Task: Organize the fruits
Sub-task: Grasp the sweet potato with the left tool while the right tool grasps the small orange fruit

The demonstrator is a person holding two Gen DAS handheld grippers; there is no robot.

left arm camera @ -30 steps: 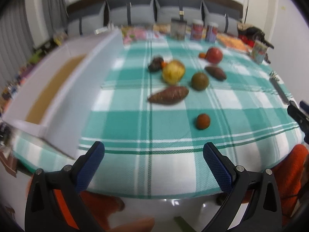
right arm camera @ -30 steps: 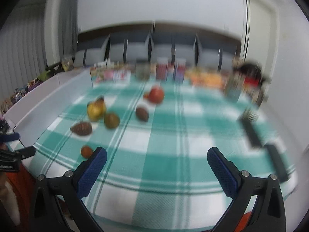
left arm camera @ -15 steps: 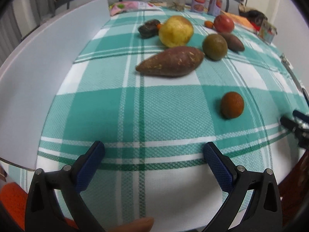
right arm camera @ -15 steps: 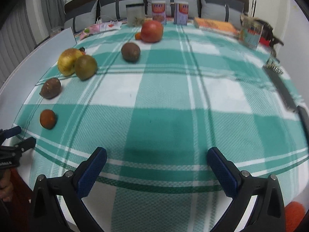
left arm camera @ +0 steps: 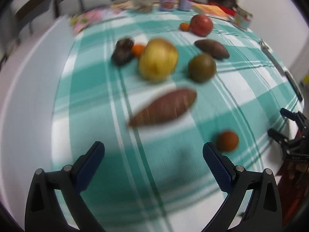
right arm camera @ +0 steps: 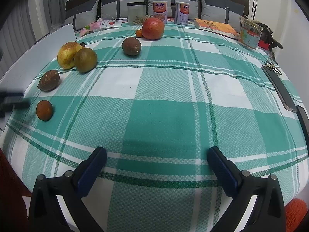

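Several fruits lie on a green checked cloth. In the blurred left wrist view my open, empty left gripper (left arm camera: 153, 150) hovers just short of a long sweet potato (left arm camera: 164, 107); a small orange fruit (left arm camera: 227, 141) lies by its right finger. Behind are a yellow fruit (left arm camera: 158, 60), a green fruit (left arm camera: 201, 67), a dark fruit (left arm camera: 122, 51), a second sweet potato (left arm camera: 211, 49) and a red fruit (left arm camera: 201, 25). My right gripper (right arm camera: 156, 154) is open and empty over the cloth's near edge, far from the fruits (right arm camera: 77, 58).
A white box wall (left arm camera: 29, 96) runs along the left of the cloth. Cans (right arm camera: 160, 9), a jar (right arm camera: 136, 13), a book (right arm camera: 216, 27) and a tin (right arm camera: 250, 33) stand at the back. A dark flat device (right arm camera: 280, 90) lies at the right edge.
My left gripper has moved forward over the table toward the long sweet potato. My right gripper has moved forward and lower over the cloth. Both stay open.
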